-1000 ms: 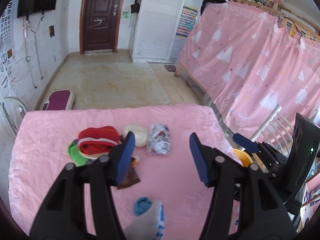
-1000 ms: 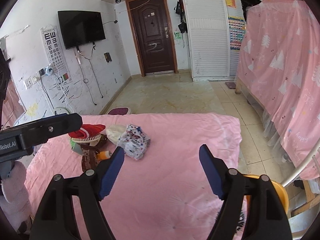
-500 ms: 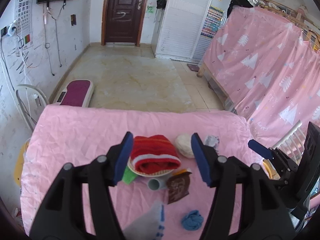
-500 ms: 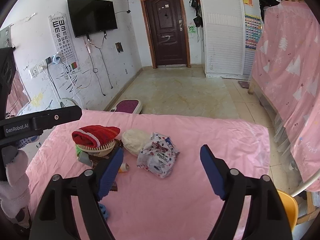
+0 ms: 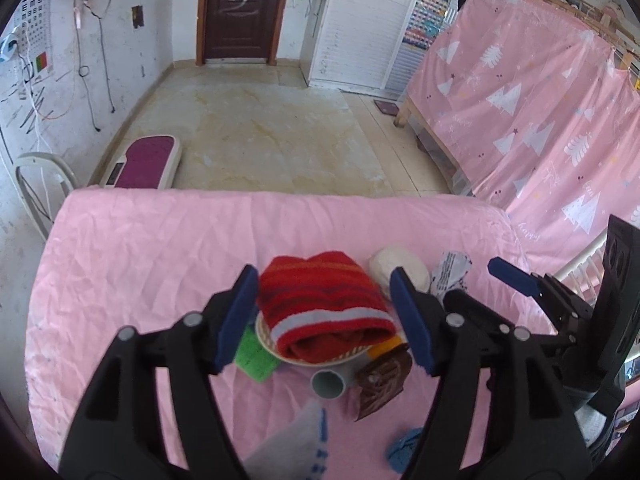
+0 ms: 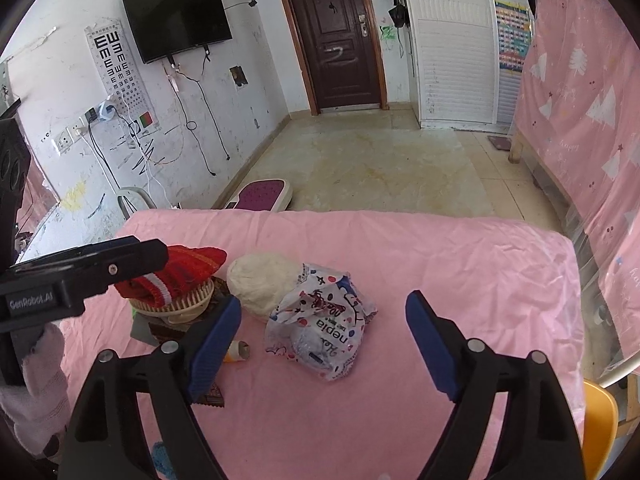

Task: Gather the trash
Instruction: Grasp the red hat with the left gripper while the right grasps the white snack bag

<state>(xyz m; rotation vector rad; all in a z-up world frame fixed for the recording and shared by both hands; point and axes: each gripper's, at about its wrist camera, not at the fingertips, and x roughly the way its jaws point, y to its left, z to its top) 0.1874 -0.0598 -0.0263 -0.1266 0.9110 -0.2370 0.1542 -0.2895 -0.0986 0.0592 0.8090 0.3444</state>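
Left gripper (image 5: 324,312) hangs over the pink-covered table (image 5: 140,248), jaws apart & opening, blue pads either side of the red striped knit hat (image 5: 324,308) w/o touching it; nothing gripped. Hat sits on a small woven basket (image 5: 280,344), which rests on the trash pile. Around the basket in the left wrist view: green paper scrap (image 5: 254,354) just beside it on the left, grey tube (image 5: 330,384) in front, brown wrapper (image 5: 382,380) touching the tube's right side, orange bit (image 5: 384,346) peeking from under the basket. Nearer the camera lie a crumpled blue scrap (image 5: 402,450) & a grey-white piece w/ blue print (image 5: 296,440), partly cut off by the frame edge. Off-white lump (image 5: 400,270) sits right of the hat, printed plastic bag (image 5: 450,272) just beyond it. Right gripper (image 6: 324,340) also spread wide & opening, empty, aimed down at the printed plastic bag, which lies between the pads in the right wrist view but lower, on the cloth, untouched. Bag touches the off-white lump on its left. Small orange-capped tube (image 6: 236,352) lies near the right gripper's left pad. Yellow chair (image 6: 598,420) at the table's right corner. Purple scale (image 6: 260,196) on the floor past the far edge. Dark door (image 6: 336,36), wall TV (image 6: 176,20) & eye chart (image 6: 116,64) at the back.
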